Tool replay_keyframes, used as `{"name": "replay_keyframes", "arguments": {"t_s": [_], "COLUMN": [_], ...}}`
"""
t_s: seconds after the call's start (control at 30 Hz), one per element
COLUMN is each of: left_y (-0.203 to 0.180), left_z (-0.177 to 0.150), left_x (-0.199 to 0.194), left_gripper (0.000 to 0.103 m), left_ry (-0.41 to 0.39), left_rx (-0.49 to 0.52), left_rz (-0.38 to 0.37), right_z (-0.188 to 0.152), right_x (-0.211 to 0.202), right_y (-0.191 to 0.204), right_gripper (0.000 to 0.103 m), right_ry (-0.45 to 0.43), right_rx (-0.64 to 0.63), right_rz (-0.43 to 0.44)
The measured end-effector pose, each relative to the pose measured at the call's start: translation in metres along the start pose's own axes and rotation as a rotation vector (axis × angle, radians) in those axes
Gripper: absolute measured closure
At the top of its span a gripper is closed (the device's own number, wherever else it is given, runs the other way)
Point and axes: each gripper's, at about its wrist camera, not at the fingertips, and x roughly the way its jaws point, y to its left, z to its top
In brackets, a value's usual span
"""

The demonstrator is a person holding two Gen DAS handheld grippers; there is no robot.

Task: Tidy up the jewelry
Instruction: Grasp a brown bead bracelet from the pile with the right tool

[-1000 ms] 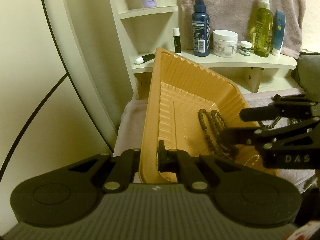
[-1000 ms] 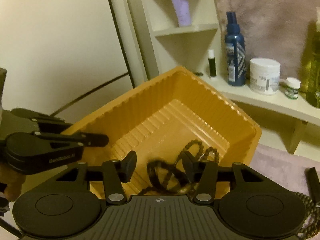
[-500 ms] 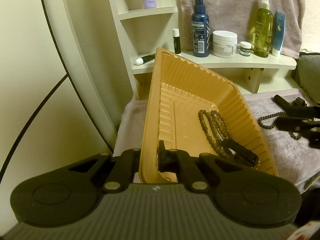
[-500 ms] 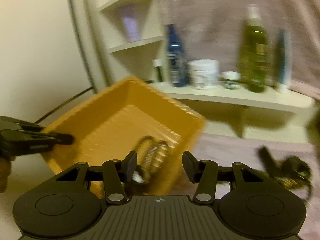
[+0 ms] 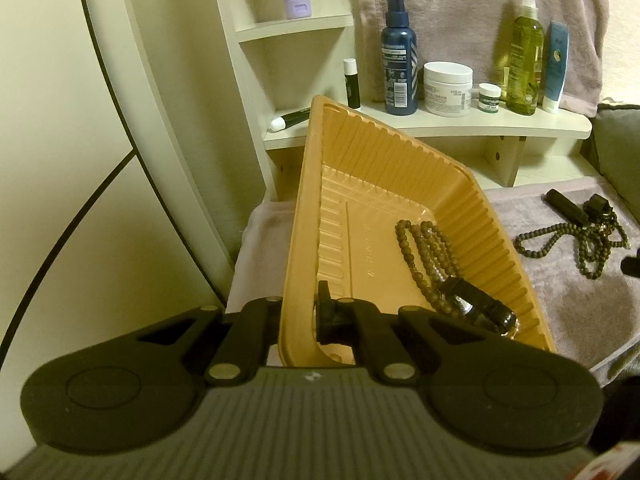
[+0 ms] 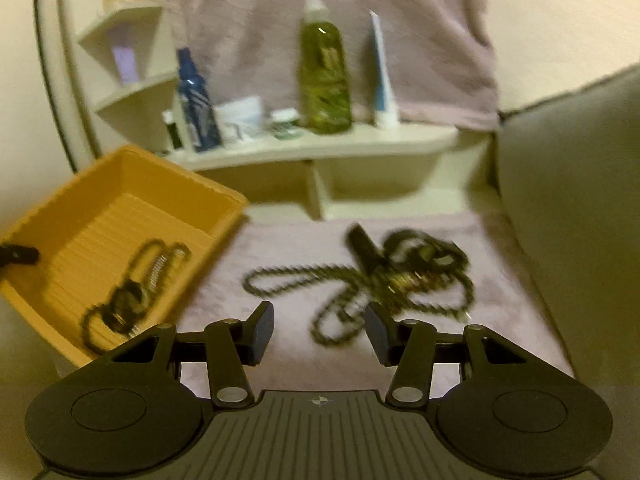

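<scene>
My left gripper (image 5: 301, 316) is shut on the near rim of an orange plastic tray (image 5: 384, 168) and holds it tilted. A brown bead necklace (image 5: 424, 252) and a dark bracelet (image 5: 478, 308) lie in the tray; both show blurred in the right wrist view, necklace (image 6: 156, 264) and tray (image 6: 132, 168). My right gripper (image 6: 319, 334) is open and empty above the pink towel. A tangled pile of bead necklaces (image 6: 384, 280) with a dark bar lies just ahead of it, also in the left wrist view (image 5: 580, 240).
A cream shelf (image 5: 460, 128) behind holds a blue spray bottle (image 5: 400, 68), white jar (image 5: 448, 88), green bottle (image 5: 524, 64) and tubes. A grey cushion (image 6: 568, 200) borders the towel (image 6: 304, 240) on the right. A cream wall is at left.
My right gripper left the tray, where it dropped the necklace and bracelet, and swung right over the towel toward the bead pile. The left gripper and tray stayed still.
</scene>
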Motion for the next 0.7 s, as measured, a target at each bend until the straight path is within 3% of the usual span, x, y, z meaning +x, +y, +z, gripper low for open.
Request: {"name": "replay_keyframes", "arguments": {"t_s": [0.4,0.53,0.7], "left_y": [0.0,0.0,0.0], "left_z": [0.0,0.0,-0.001], "left_x": [-0.001,-0.001,0.0], "left_gripper": [0.099,0.1,0.1], "left_ry": [0.002,0.002,0.002], "left_rx": [-0.002,-0.002,-0.001], "left_rz": [0.001,0.001,0.001], "right_z": [-0.009,-0.005,0.002], "right_x": [0.026,0.04,0.054], "right_y": [0.007,0.012,0.014], "right_gripper": [0.053,0.063,0.065], "right_ry": [0.032,0.047,0.058], "right_rx": [-0.031,-0.052,-0.068], "right_rz": [0.022,0.024,0.012]}}
